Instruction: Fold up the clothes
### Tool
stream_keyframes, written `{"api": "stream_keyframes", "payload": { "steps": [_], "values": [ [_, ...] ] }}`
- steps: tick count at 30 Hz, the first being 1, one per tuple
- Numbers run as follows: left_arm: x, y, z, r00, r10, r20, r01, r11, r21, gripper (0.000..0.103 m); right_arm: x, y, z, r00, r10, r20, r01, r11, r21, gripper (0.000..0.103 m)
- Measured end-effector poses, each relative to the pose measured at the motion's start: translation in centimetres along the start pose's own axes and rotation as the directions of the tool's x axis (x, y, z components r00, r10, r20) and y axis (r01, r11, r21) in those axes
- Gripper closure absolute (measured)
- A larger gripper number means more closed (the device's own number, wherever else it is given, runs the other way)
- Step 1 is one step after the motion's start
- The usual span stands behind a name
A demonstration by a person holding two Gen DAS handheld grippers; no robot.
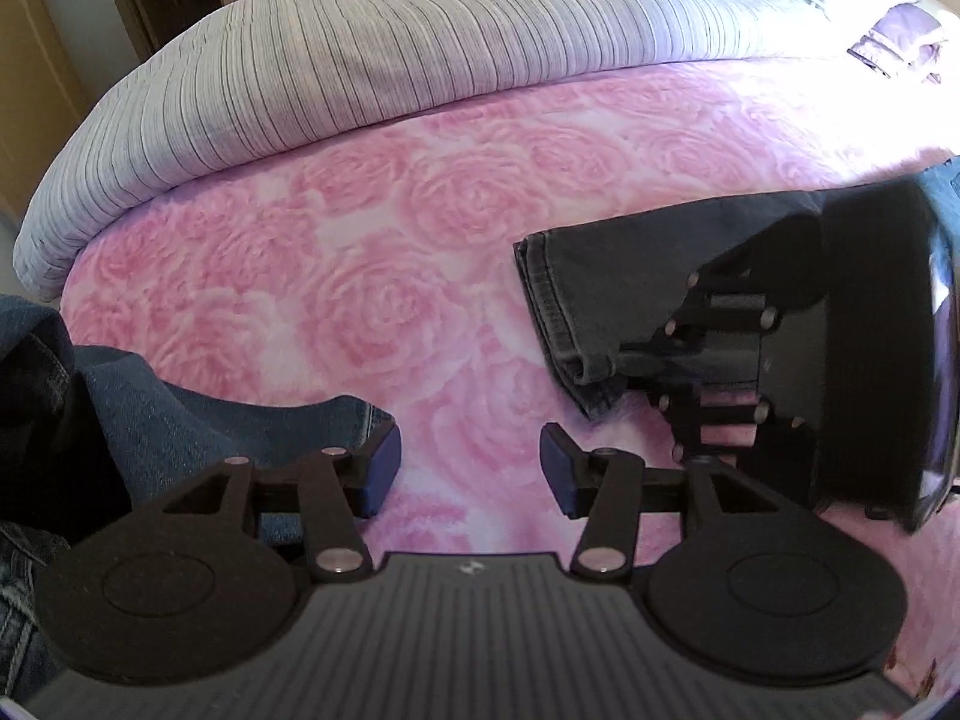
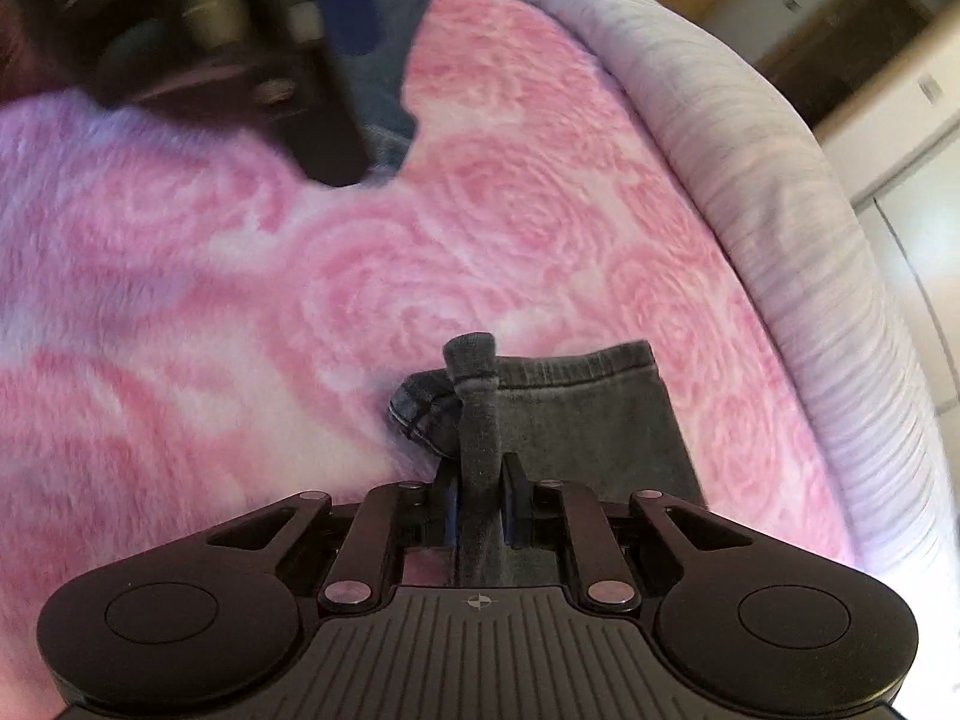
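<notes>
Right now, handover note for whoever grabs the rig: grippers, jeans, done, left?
Right gripper: shut on a pinched fold of the dark jeans leg near its hem, on the pink blanket.
Left gripper: open, nothing between the pads, over bare blanket; the blue denim lies just by its left finger, not gripped.
Striped duvet is bunched along the far side.
Done: hem end grabbed on the right.
Left: probably take the denim with the left, then make the fold. No finished fold shows yet.
</notes>
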State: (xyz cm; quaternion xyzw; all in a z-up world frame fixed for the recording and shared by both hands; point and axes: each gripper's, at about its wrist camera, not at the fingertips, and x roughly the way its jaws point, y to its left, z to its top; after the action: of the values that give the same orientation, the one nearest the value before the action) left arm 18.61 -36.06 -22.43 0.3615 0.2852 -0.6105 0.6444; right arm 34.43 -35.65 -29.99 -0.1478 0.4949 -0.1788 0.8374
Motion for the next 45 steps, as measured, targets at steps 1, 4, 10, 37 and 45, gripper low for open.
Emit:
{"api": "stream_keyframes", "payload": {
  "steps": [1,4,10,37,45],
  "values": [
    [0.0,-0.1,-0.1,1.000,0.000,-0.005,0.000,1.000,0.006,0.056,-0.6,-0.7,0.2,1.000,0.013,0.014,-0.013,0.999,0.051,0.094],
    [0.0,-0.8,-0.2,0.999,-0.009,-0.031,0.010,1.000,0.025,0.056,-3.9,-4.2,0.1,0.995,0.034,0.093,-0.056,0.965,0.256,0.096],
    [-0.6,-5.0,1.5,0.996,-0.080,-0.038,0.084,0.990,0.116,0.056,-14.7,-14.8,-6.5,0.954,-0.161,0.251,-0.086,0.658,0.748,0.097],
    [9.8,-22.4,12.1,0.937,-0.279,-0.211,0.350,0.775,0.527,0.062,-21.0,-20.0,-46.8,0.987,-0.156,-0.026,-0.047,-0.443,0.895,0.073],
    [11.4,-23.3,11.9,0.948,-0.226,-0.224,0.312,0.794,0.521,0.059,-23.3,-21.3,-47.6,0.983,-0.169,-0.064,-0.010,-0.404,0.915,0.052]
  ]
}}
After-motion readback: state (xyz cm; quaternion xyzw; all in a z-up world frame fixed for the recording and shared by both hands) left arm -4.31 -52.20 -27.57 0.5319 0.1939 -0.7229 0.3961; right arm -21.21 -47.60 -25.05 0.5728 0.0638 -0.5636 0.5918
